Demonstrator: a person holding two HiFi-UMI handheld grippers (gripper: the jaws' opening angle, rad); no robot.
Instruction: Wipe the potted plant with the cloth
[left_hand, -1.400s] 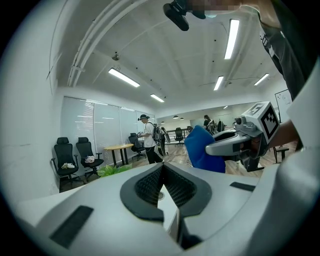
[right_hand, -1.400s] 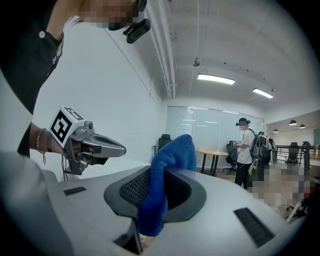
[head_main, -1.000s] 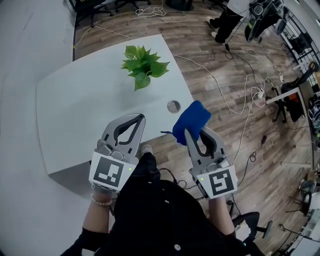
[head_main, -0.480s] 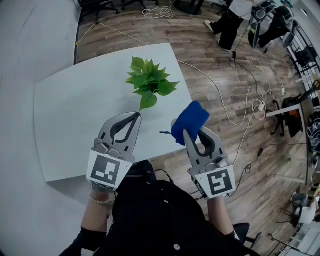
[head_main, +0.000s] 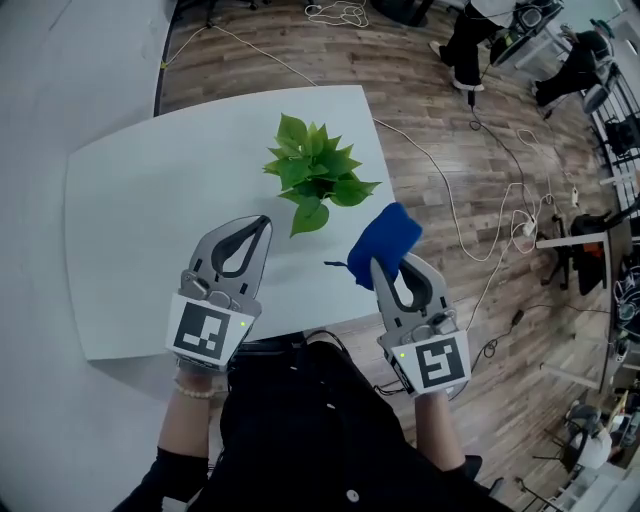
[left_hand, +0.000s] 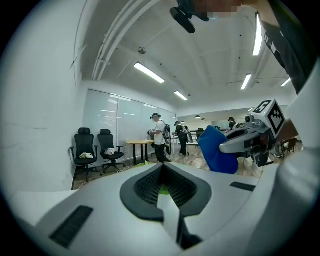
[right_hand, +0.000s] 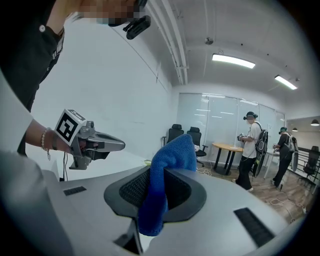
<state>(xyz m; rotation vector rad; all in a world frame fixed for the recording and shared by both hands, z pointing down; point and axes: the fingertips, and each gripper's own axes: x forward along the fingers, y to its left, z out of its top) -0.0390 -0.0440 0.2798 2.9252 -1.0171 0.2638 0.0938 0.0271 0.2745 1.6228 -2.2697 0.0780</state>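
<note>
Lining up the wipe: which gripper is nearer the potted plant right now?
Left. The left gripper sits just lower-left of the potted plant, by its drooping leaf; the right gripper, holding the blue cloth, is farther off, lower right.

L tongs (left_hand: 161, 170) jaws together, empty; R tongs (left_hand: 225, 147) w/ blue cloth (left_hand: 212, 156) at right, office chairs (left_hand: 95, 150) bkgd.

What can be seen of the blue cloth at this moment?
The blue cloth looks like soft, nubby microfibre, bunched into a thick fold. The right tool is shut on it: one end sticks up past the tips, a short tail hangs behind them. It is held in the air to the right of the potted plant, apart from its leaves; nothing else touches it.
</note>
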